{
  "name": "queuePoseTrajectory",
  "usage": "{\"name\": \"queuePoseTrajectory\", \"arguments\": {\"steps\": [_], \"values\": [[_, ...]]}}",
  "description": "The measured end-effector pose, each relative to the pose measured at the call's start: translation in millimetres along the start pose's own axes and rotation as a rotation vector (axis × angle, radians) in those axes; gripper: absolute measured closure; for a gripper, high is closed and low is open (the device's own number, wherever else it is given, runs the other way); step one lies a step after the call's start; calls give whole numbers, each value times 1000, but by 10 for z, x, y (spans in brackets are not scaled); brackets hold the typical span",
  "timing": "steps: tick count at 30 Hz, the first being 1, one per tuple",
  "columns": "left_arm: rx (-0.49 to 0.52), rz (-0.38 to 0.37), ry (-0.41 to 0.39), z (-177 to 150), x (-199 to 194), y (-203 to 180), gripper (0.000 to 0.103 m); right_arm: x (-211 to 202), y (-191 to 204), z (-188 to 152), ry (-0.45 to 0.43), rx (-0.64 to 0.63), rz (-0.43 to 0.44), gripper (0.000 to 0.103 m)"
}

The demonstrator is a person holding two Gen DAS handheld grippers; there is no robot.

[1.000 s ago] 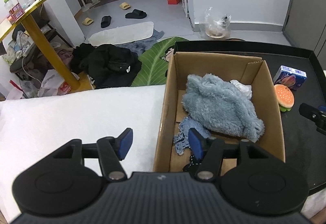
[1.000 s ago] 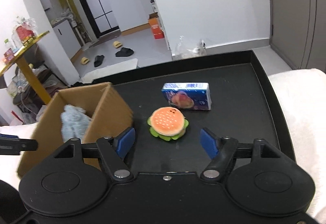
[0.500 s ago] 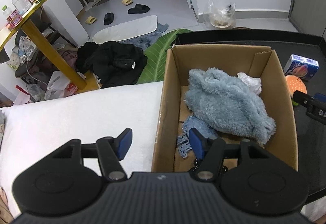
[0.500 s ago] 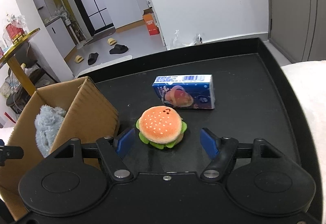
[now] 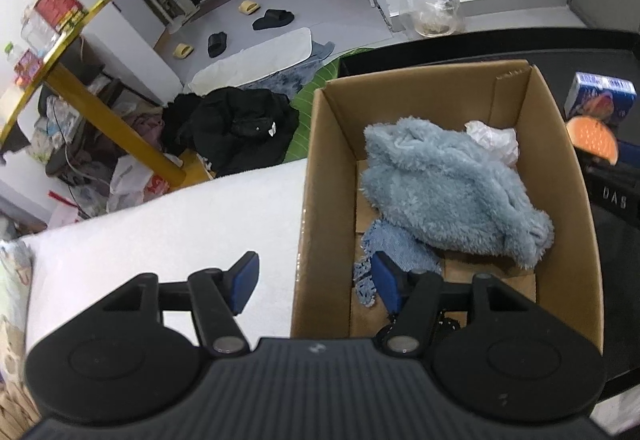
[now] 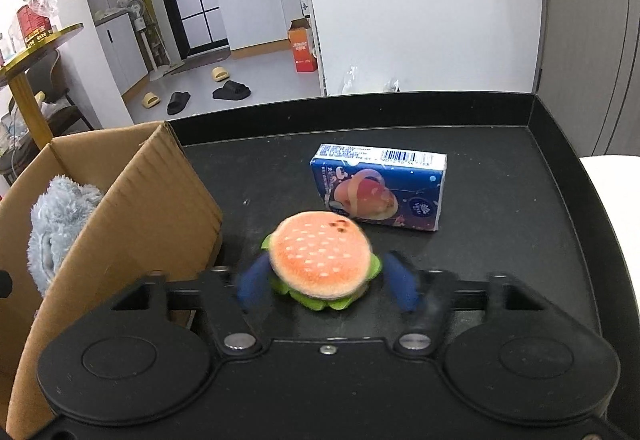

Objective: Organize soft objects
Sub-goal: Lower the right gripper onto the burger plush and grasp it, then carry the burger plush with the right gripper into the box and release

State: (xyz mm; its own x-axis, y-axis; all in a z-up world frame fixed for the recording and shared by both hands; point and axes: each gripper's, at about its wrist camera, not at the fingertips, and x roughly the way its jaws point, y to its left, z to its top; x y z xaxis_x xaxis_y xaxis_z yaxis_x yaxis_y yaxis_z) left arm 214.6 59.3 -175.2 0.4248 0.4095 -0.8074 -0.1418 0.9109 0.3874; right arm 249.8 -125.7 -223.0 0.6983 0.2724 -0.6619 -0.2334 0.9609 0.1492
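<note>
The plush hamburger (image 6: 320,260) sits on the black tray (image 6: 520,200) beside the cardboard box (image 6: 132,208), between the blurred blue fingers of the right hand-held gripper (image 6: 320,282), which brackets it narrowly, likely to carry it over; whether the pads touch, I cannot tell. The left hand-held gripper (image 5: 316,280) hangs wide and empty across the box's near wall, where a fluffy blue garment (image 5: 444,188) already lies.

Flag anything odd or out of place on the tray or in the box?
Nothing spilled or damaged. The only misfit: a tissue pack lies on the black tray behind the plush burger; it is boxy, not plush. In the cardboard box, the blue fleece lies loosely heaped over a crumpled white item.
</note>
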Motion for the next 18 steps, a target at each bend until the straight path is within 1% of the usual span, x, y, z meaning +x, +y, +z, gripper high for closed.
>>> {"name": "queuePoseTrajectory", "arguments": {"steps": [1,3,5,13,18], "values": [[10,3,0,-2,-1,-20,42,0,3,-5,5,-2,-5,56],[20,5,2,-2,-5,-45,41,-26,-9,-6,-2,-15,-19,61],[17,5,2,-5,-7,-46,41,-58,-14,-14,0,-13,-30,64],[-32,-8,1,-14,-42,69,40,-166,-25,8,22,24,-28,66],[-81,-27,-14,-25,-123,196,40,-358,-26,43,31,45,-18,66]]}}
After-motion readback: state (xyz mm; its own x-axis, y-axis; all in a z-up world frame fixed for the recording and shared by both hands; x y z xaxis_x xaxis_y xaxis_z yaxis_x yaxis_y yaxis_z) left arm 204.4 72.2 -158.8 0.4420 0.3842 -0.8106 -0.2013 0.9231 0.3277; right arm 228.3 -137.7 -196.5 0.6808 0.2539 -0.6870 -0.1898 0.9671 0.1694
